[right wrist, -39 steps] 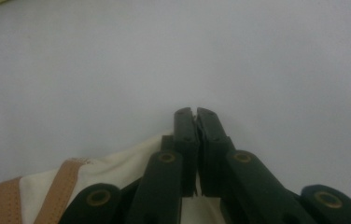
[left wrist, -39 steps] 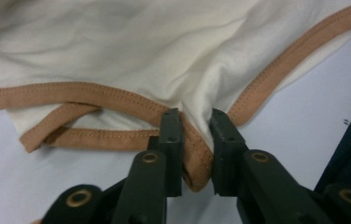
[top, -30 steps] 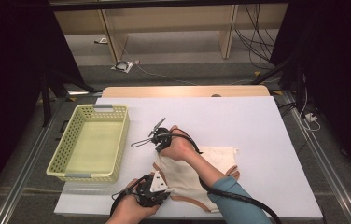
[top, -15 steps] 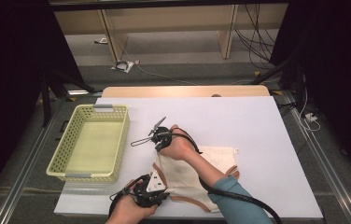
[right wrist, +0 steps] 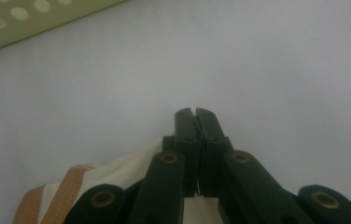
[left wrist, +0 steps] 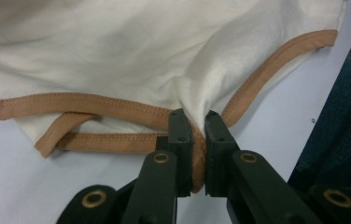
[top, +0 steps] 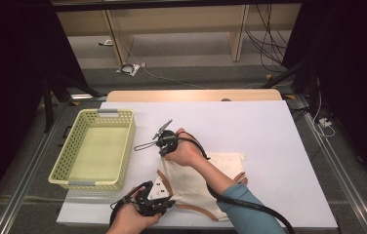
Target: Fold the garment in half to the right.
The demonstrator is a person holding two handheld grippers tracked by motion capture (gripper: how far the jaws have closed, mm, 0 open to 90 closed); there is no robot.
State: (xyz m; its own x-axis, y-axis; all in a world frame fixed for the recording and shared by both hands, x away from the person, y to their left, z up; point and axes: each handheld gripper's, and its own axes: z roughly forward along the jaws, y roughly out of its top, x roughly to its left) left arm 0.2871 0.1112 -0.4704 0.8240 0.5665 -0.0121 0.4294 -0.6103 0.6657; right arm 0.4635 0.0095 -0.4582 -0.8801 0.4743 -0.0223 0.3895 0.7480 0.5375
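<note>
1. Hands at a white table (top: 269,131) work a cream garment with tan trim (top: 198,183), which lies flat on the near half of the tabletop, to the right of a pale yellow basket (top: 96,148).

2. Left gripper (left wrist: 196,119), held low at the table's near edge, has its jaws clenched on a fold of the garment; the left gripper view shows tan binding and cream cloth pinched between the black pads, with the rest of the fabric spreading away behind them.

3. Right gripper (right wrist: 195,114) sits at the garment's far left corner, its jaws pressed together. In the right gripper view the cloth passes beneath the linkage, and whether any of it is caught between the tips cannot be told.

4. Compared with the picture from a second ago, little differs: both hands keep their places, and both sets of jaws remain as tightly closed as before.

5. Garment outline has changed slightly since then, the near left corner now drawn a touch closer to the left hand (top: 130,222); the basket stands where it stood, well apart from both grippers.

6. Blue sleeve (top: 245,209) crosses the garment's right side.
</note>
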